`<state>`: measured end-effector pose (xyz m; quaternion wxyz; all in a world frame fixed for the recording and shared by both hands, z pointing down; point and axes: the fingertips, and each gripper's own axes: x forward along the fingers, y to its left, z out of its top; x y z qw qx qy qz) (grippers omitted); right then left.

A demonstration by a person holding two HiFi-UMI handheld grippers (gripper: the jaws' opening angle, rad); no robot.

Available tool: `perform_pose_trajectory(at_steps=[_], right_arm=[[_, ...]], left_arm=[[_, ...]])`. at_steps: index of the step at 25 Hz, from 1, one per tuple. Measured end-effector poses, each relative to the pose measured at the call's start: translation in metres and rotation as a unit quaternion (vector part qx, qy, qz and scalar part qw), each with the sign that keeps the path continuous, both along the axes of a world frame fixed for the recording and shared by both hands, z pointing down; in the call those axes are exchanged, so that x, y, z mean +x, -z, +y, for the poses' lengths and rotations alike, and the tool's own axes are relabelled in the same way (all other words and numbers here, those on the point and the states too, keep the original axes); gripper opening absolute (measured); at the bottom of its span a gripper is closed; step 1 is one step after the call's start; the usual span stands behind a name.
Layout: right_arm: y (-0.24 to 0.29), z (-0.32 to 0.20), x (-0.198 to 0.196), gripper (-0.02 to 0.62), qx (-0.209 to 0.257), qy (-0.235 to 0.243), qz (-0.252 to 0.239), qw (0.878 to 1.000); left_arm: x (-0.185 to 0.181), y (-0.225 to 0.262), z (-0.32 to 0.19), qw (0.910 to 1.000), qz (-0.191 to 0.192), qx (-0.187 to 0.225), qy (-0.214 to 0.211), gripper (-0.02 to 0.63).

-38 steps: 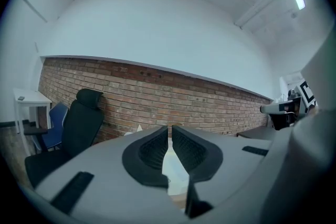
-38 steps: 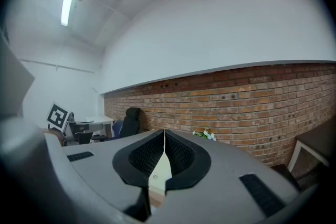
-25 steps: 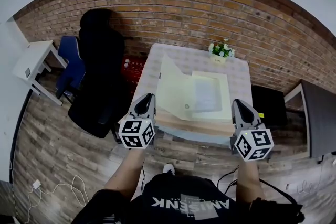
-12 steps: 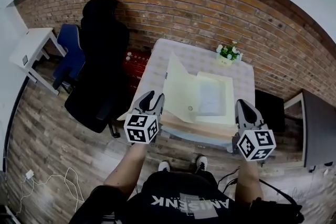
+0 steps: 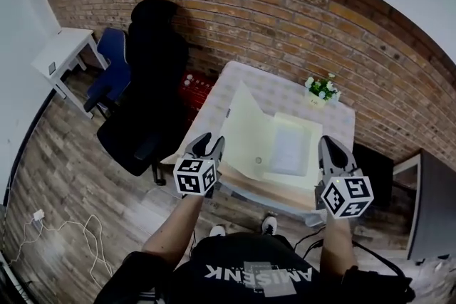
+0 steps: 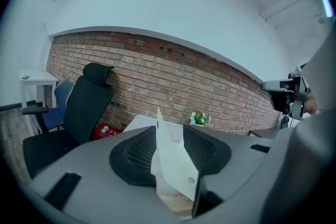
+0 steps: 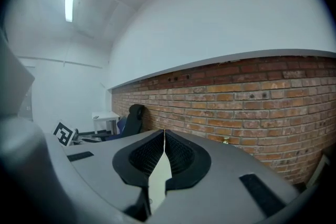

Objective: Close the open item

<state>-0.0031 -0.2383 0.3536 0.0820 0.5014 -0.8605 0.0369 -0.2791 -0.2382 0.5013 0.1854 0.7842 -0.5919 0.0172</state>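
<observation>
A pale yellow folder (image 5: 288, 149) lies open on the small cloth-covered table (image 5: 278, 85), its left cover (image 5: 246, 128) standing up at a slant and a grey sheet on its right half. My left gripper (image 5: 206, 145) hovers at the table's near left corner, beside the raised cover. Its jaws have just been opening and stand open; the cover (image 6: 170, 157) shows through the gap without the pads pressing it. My right gripper (image 5: 330, 147) is shut with nothing in it, at the folder's near right corner. In the right gripper view (image 7: 164, 147) the jaws meet.
A black office chair (image 5: 153, 96) stands left of the table, with a blue chair (image 5: 112, 75) and a white side table (image 5: 65, 50) beyond. A red crate (image 5: 196, 85) sits by the brick wall. A flower pot (image 5: 322, 89) stands on the table's far right corner. Cables (image 5: 64, 231) lie on the floor.
The left jaws have gone from shut to open. Both grippers have drawn nearer to the table's front edge, the left one close beside the folder's raised cover.
</observation>
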Motion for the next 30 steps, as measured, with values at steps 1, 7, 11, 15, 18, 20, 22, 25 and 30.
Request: perform_pose_trajectory(at_steps=[1,7,11,15,18,20,22,25,30], right_arm=[[0.001,-0.006,0.002,0.041,0.001,0.005,-0.001,1.000],[-0.003,-0.033,0.017,0.041,-0.003,0.041,-0.004,0.999],[-0.009,-0.047,0.026,0.041,-0.010,0.057,-0.011,0.998],[-0.016,-0.058,0.030,0.041,-0.022,0.069,-0.017,0.997],[-0.019,-0.061,0.031,0.041,-0.025,0.075,-0.019,0.997],[-0.023,-0.063,0.033,0.041,-0.029,0.073,-0.020,0.997],[-0.027,-0.063,0.035,0.041,-0.033,0.069,-0.022,0.997],[-0.030,-0.063,0.033,0.041,-0.036,0.067,-0.022,0.997],[-0.033,-0.058,0.032,0.041,-0.040,0.062,-0.020,0.997]], left_arm=[[0.003,-0.003,-0.002,1.0000,-0.001,-0.005,0.003,0.153],[0.014,-0.029,-0.012,0.9985,-0.009,-0.041,0.035,0.153],[0.012,-0.043,-0.018,0.9959,-0.013,-0.062,0.065,0.153],[0.011,-0.054,-0.020,0.9935,-0.006,-0.081,0.080,0.153],[0.009,-0.057,-0.022,0.9928,0.002,-0.084,0.085,0.153],[0.009,-0.061,-0.023,0.9922,0.001,-0.090,0.086,0.152],[0.011,-0.066,-0.024,0.9922,0.002,-0.097,0.078,0.152],[0.013,-0.071,-0.027,0.9927,0.001,-0.099,0.069,0.127],[0.007,-0.070,-0.029,0.9923,-0.003,-0.096,0.079,0.106]])
